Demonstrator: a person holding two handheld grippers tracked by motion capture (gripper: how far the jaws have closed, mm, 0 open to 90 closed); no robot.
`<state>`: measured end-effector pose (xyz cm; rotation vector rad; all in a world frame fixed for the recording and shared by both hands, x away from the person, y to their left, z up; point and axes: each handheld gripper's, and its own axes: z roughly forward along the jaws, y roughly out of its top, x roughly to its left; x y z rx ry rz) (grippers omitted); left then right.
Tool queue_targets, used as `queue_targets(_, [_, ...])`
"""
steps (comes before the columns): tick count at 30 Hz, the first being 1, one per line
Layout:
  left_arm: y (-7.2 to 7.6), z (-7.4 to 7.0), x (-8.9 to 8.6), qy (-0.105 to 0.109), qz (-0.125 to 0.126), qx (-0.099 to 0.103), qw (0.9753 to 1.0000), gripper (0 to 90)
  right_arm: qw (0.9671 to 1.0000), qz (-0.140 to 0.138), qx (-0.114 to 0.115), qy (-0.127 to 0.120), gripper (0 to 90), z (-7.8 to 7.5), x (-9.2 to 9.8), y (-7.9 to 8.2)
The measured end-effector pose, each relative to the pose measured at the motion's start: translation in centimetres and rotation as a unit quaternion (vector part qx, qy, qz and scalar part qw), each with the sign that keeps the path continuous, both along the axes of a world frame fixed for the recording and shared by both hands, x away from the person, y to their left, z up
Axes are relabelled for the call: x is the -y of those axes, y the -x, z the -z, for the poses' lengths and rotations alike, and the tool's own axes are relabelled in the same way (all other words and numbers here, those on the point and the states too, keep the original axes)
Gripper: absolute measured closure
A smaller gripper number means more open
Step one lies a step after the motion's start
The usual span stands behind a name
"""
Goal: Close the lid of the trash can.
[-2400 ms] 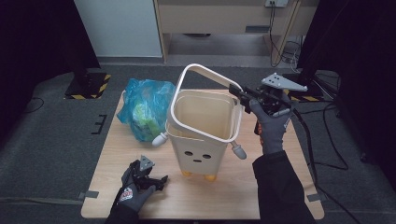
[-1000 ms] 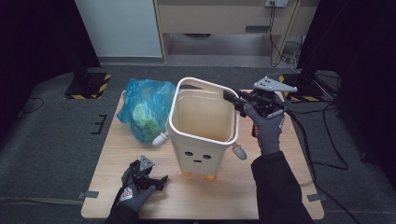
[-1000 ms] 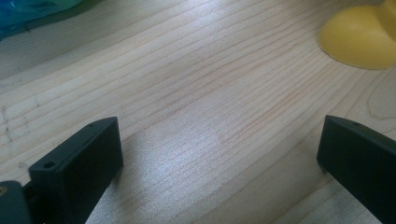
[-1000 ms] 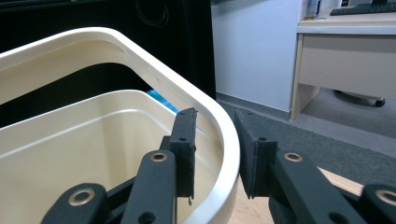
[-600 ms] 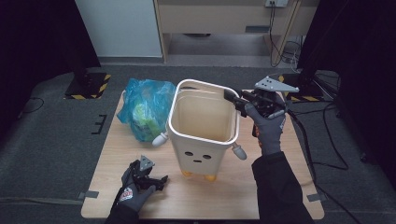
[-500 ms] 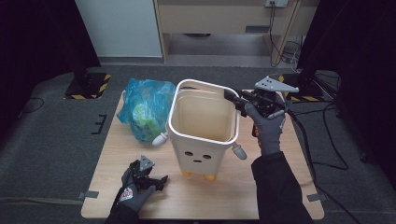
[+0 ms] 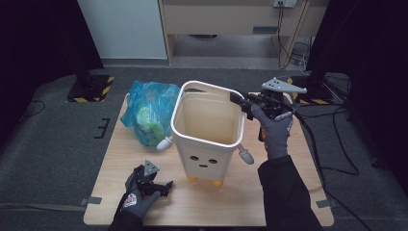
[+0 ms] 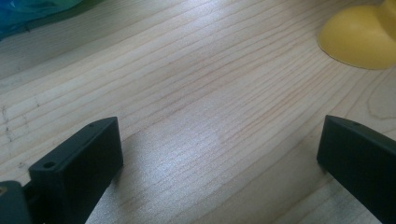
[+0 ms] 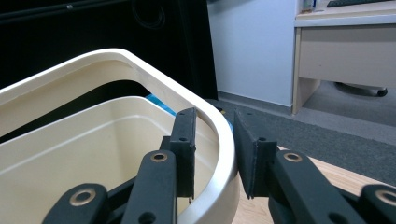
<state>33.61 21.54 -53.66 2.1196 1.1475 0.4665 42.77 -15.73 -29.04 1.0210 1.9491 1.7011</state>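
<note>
A cream bin (image 7: pixel 207 144) with a dotted face and yellow feet stands mid-table. Its cream rim ring (image 7: pixel 202 85) lies almost level over the bin's top, slightly raised at the back. My right gripper (image 7: pixel 238 102) is at the bin's back right corner, shut on the ring. In the right gripper view the ring (image 9: pixel 116 60) passes between the two black jaws of the right gripper (image 9: pixel 215 135), above the bin's inner wall (image 9: pixel 70 154). My left gripper (image 7: pixel 163 185) rests open on the wood at the front left. The left gripper (image 8: pixel 219 154) holds nothing, with a yellow foot (image 8: pixel 359 39) ahead of it.
A blue plastic bag (image 7: pixel 146 110) with green contents lies against the bin's left side. The wooden table (image 7: pixel 231 202) is bare in front of the bin. Cables (image 7: pixel 332 159) trail off its right side. A desk (image 7: pixel 226 19) stands behind.
The ring was tilted up high at the back; my right gripper has lowered it until it lies almost flat on the bin. My left gripper has stayed in place.
</note>
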Motion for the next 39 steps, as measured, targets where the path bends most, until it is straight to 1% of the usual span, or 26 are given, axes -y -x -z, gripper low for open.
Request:
queue_targets(5, [0.0,0.0,0.0,0.002,-0.001,0.001,1.0000,0.0,0.9999,0.003,0.003,0.011,70.2,-0.1,-0.2,0.1])
queue_targets(7, [0.0,0.0,0.0,0.002,-0.002,0.001,1.0000,0.0,0.9999,0.005,0.001,0.013,70.3,-0.2,-0.3,0.1])
queue_targets(9, [0.0,0.0,0.0,0.001,-0.002,0.002,1.0000,0.0,0.9995,0.008,-0.008,0.028,70.3,-0.3,-0.5,0.1])
queue_targets(10, [0.0,0.0,0.0,0.000,-0.001,0.002,1.0000,0.0,0.9994,0.010,-0.008,0.031,70.1,-0.3,-0.6,0.0])
queue_targets(13, [0.0,0.0,0.0,0.002,-0.002,0.002,1.0000,0.0,0.9995,0.011,-0.005,0.029,66.6,-0.2,-0.8,0.0])
queue_targets(15, [0.0,0.0,0.0,0.002,-0.002,0.002,1.0000,0.0,0.9997,0.005,-0.002,0.024,65.5,0.0,-0.8,0.0])
queue_targets(16, [0.0,0.0,0.0,0.002,-0.002,0.001,1.0000,0.0,0.9996,0.008,0.003,0.026,64.7,0.0,-0.8,0.0])
queue_targets(18, [0.0,0.0,0.0,0.002,-0.002,0.002,1.0000,0.0,0.9996,0.009,0.007,0.024,60.1,0.0,-0.7,0.1])
queue_targets(22, [0.0,0.0,0.0,-0.001,0.000,0.001,1.0000,0.0,0.9995,0.013,0.020,0.021,57.8,-0.1,-0.3,0.2])
queue_targets(26, [0.0,0.0,0.0,-0.001,0.000,0.001,1.0000,0.0,0.9994,0.022,0.023,0.016,53.6,0.0,0.5,0.4])
queue_targets(29, [0.0,0.0,0.0,-0.001,0.000,0.001,1.0000,0.0,0.9984,0.032,0.031,0.034,51.7,0.1,0.9,0.6])
queue_targets(32, [0.0,0.0,0.0,-0.001,0.000,0.001,1.0000,0.0,0.9981,0.030,0.043,0.033,51.0,-0.2,1.3,1.1])
queue_targets(36, [0.0,0.0,0.0,-0.001,0.000,0.001,1.0000,0.0,0.9974,0.037,0.048,0.040,50.0,-0.4,1.8,1.5])
queue_targets(38, [0.0,0.0,0.0,-0.001,0.000,0.001,1.0000,0.0,0.9976,0.037,0.048,0.032,49.9,-0.4,2.3,1.7])
queue_targets(39, [0.0,0.0,0.0,-0.001,0.000,0.001,1.0000,0.0,0.9975,0.039,0.049,0.033,49.8,-0.3,2.4,1.7])
